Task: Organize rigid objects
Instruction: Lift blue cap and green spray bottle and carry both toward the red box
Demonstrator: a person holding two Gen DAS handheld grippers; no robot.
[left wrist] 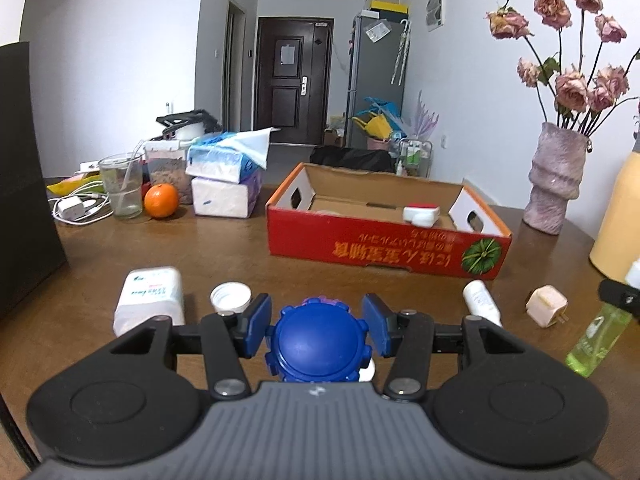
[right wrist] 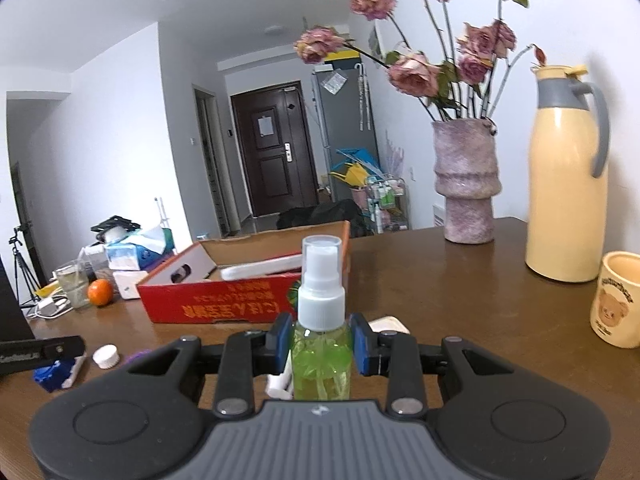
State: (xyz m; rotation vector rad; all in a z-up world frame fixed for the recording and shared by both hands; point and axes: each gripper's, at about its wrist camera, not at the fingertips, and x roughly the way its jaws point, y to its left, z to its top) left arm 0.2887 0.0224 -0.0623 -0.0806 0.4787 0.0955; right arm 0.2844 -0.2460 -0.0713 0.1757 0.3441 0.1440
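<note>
Your left wrist view looks low along its fingers across the wooden table (left wrist: 208,240), toward the red cardboard box (left wrist: 384,240) and the dark door (left wrist: 294,80) beyond. Your right wrist view sits further right, close to the vase (right wrist: 466,180), facing likewise. Both share the box, the door, the vase and the orange (left wrist: 161,200).

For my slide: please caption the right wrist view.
Right gripper holds green spray bottle upright before the red cardboard box.
</note>
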